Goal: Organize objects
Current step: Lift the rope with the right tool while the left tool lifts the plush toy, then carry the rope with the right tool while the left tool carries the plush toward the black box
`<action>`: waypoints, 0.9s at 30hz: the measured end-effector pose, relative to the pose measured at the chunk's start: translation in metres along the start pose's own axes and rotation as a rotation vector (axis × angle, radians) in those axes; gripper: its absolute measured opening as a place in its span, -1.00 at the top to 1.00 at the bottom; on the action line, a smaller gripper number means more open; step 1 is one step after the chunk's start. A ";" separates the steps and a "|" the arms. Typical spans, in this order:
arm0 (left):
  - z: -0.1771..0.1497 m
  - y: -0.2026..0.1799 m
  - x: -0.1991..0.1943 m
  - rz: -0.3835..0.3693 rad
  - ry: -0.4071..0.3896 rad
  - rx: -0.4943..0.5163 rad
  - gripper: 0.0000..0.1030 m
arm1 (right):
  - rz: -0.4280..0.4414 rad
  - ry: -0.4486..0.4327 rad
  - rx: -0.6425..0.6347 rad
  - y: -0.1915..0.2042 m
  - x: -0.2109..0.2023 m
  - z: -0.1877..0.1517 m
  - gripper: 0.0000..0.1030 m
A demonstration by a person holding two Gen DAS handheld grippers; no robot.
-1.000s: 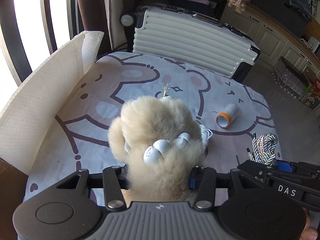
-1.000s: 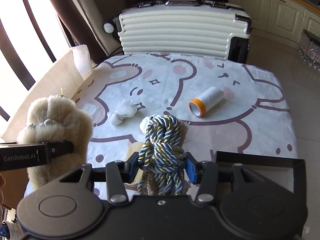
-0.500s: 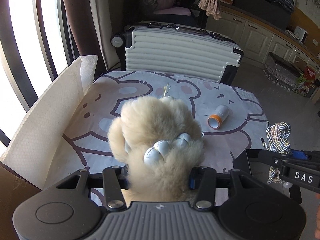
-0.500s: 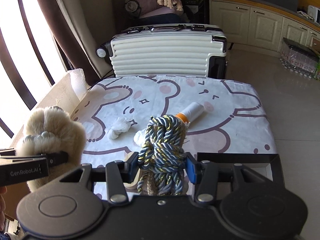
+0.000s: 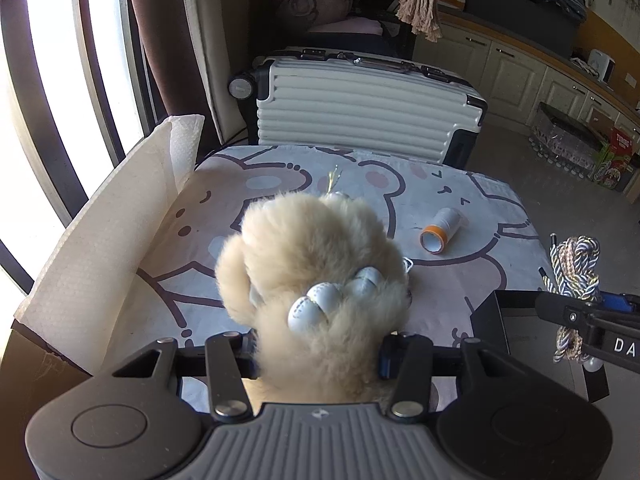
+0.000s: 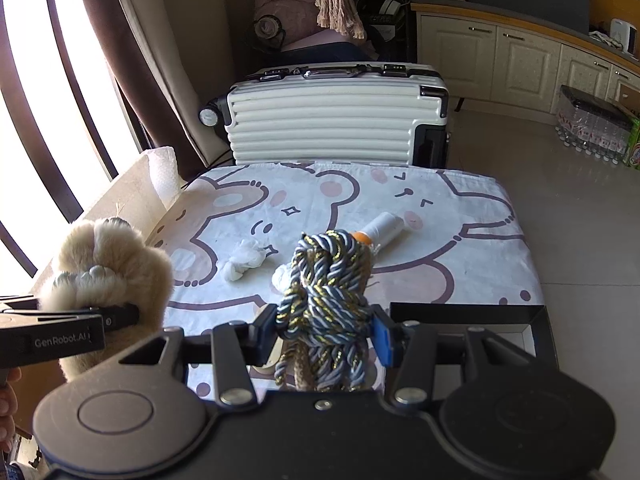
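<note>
Now fluffy paw toy (image 5: 316, 276) clamped between left gripper (image 5: 318, 354) jaws; knotted cord bundle (image 6: 328, 300) gripped by right gripper (image 6: 326, 334), both raised above table (image 6: 460, 264).

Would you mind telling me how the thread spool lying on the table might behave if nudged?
The thread spool lies on its side, so it would probably roll. It looks small and likely light. The soft tablecloth may slow it.

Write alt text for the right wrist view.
The right gripper holds a knotted rope bundle above a bear-print table. At left, the left gripper holds a fluffy paw toy; a spool and a tissue wad lie on the table.
</note>
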State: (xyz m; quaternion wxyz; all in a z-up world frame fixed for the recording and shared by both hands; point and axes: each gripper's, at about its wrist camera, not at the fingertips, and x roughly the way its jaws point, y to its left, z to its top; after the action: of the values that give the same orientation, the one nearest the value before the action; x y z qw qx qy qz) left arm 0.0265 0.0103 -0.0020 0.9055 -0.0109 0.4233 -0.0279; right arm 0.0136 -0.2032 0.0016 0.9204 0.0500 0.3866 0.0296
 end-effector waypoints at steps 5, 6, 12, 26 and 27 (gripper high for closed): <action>0.000 0.002 -0.001 0.002 -0.001 -0.014 0.04 | 0.003 0.005 -0.007 0.000 0.001 0.000 0.05; 0.000 0.002 -0.001 0.001 -0.001 -0.016 0.04 | 0.006 0.006 -0.009 0.000 0.001 0.000 0.05; 0.002 -0.009 0.001 -0.014 0.000 -0.008 0.04 | 0.002 0.005 -0.012 -0.005 0.001 -0.001 0.05; 0.005 -0.069 0.008 -0.086 0.011 0.052 0.04 | -0.070 0.000 0.048 -0.058 -0.014 -0.009 0.05; 0.005 -0.074 0.008 -0.091 0.010 0.058 0.04 | -0.077 -0.001 0.052 -0.063 -0.016 -0.009 0.05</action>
State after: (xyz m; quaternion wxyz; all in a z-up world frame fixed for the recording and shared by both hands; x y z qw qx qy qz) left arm 0.0324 -0.0637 -0.0015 0.9010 -0.0037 0.4261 -0.0816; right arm -0.0028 -0.2662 -0.0011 0.9195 0.0590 0.3882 -0.0159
